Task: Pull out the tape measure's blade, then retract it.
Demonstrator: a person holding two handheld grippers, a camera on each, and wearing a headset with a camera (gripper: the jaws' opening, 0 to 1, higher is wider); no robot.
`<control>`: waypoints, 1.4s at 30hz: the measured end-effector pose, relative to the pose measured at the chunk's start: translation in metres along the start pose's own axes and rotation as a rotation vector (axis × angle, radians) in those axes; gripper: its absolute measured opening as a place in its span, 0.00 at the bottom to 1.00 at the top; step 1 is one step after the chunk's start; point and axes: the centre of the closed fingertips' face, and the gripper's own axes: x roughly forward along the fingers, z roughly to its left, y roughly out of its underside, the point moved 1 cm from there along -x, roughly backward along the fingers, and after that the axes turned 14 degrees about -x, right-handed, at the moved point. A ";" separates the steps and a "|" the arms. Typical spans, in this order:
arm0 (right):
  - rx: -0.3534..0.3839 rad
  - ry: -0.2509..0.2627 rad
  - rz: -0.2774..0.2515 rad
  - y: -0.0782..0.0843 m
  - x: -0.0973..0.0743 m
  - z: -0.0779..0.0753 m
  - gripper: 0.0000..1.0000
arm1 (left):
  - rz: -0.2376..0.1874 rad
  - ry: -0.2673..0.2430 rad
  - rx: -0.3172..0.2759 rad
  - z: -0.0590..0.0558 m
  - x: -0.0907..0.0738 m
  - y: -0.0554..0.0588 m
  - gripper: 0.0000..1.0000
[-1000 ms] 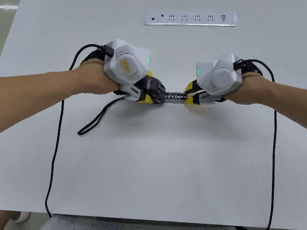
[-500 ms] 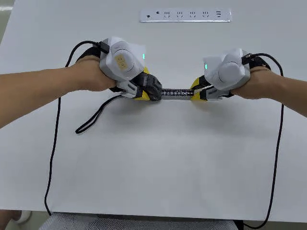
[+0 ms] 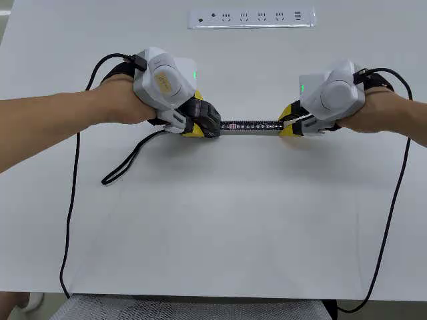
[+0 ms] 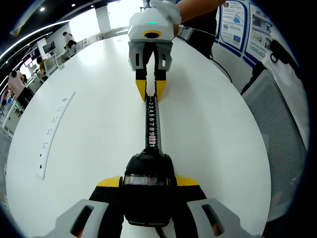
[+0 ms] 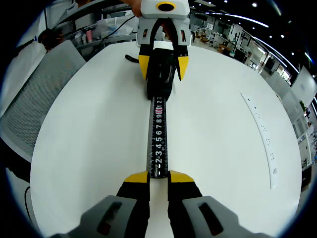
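A black tape measure case point(image 3: 205, 120) sits low over the white table, and my left gripper point(image 3: 193, 124) is shut on it; the case point(image 4: 148, 186) shows between yellow-tipped jaws in the left gripper view. Its numbered blade point(image 3: 251, 125) stretches rightward to my right gripper point(image 3: 291, 127), which is shut on the blade's end. In the right gripper view the blade point(image 5: 158, 144) runs from my fingertips up to the case point(image 5: 162, 74). In the left gripper view the blade point(image 4: 152, 121) reaches the right gripper point(image 4: 151, 89).
A white power strip point(image 3: 251, 18) lies at the table's far edge. A black wrist strap point(image 3: 130, 162) trails from the case toward the left. Black cables point(image 3: 69, 220) hang off both grippers over the table's sides. A mesh chair point(image 3: 187, 308) stands at the near edge.
My right gripper has moved right, away from the case, and the exposed blade has grown from a short stub to a longer stretch. The left gripper has held the case nearly still.
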 end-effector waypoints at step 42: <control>0.047 -0.006 0.075 0.062 -0.047 0.022 0.11 | 0.010 0.006 0.005 -0.001 0.000 0.001 0.35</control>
